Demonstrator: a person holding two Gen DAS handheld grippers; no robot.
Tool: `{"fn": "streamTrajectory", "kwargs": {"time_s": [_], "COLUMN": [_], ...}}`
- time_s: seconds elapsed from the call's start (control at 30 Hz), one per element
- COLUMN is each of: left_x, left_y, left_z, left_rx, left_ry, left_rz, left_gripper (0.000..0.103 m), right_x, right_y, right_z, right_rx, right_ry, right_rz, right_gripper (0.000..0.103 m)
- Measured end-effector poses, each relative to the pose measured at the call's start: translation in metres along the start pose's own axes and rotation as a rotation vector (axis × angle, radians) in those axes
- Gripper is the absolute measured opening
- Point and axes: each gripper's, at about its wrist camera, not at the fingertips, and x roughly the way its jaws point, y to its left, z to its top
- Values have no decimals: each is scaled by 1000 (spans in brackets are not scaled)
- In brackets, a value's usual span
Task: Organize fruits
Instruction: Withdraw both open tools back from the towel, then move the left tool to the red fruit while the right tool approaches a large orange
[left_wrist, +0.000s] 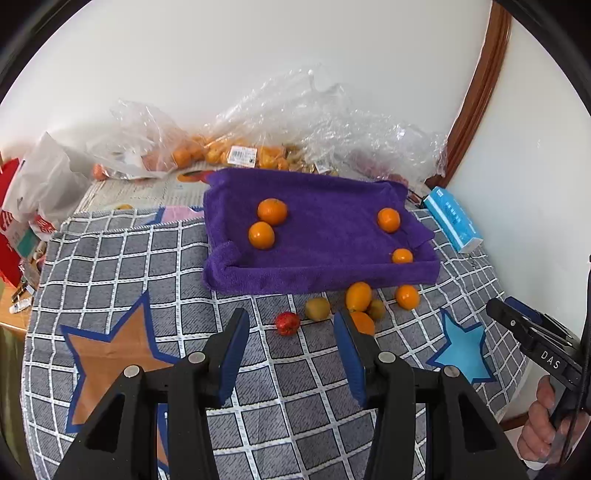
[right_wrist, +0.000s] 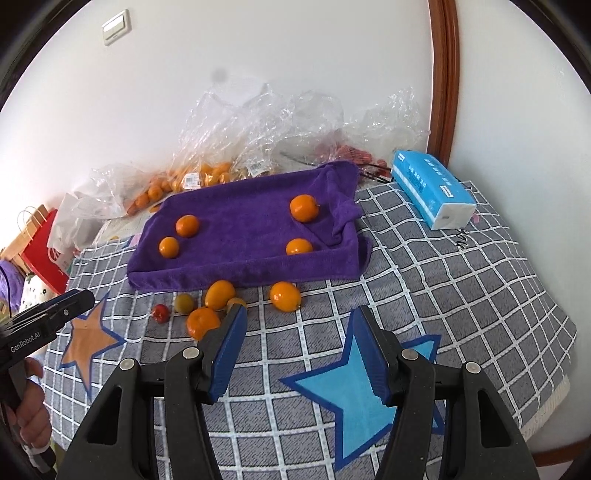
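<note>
1. Two tools appear, each seen from its own camera: the left tool and the right tool both hover over the checked cloth, jaws parted with nothing between the pads.
2. Partly hidden: one orange on the cloth lies behind the left tool's right finger, so only part of it shows; in the right view the same orange sits just beside the right tool's left finger.
3. Cut off: a hand grips the right tool's handle at the frame edge of the left view; a hand on the left tool's handle is likewise clipped in the right view.
4. Hard to make out: clear plastic bags along the wall hold small orange fruits; a further bag holds red fruits too blurred by film to name.
5. Container: a tray draped with a purple towel holds four oranges, two near its left side and two near its right side.
6. Loose fruit lies on the cloth just before the tray: a red fruit, a greenish fruit, a second small greenish one, a yellow-orange fruit and an orange.
7. One blue tissue pack rests right of the tray.
</note>
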Motion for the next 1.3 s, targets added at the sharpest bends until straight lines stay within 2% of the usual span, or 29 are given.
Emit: {"fn": "streamTrajectory", "kwargs": {"time_s": [0.33,0.57,0.77,1.3], "left_x": [40,58,70,90], "left_y": [23,38,42,27], "left_z": [-1,-4,-3,-6], "left_rx": [-60,-80,-83,-32], "left_ry": [81,103,120,157], "left_rz": [-38,-29,-25,-51], "left_gripper": [47,47,47,47], "right_x": [44,74,104,144], "right_y": [-2,7,14,18], "right_z": [-1,-5,-2,3], "right_rx": [7,-30,-50,-93], "right_ry": [54,79,96,125], "right_rz": [5,11,25,41], "right_gripper": [59,42,39,39]}}
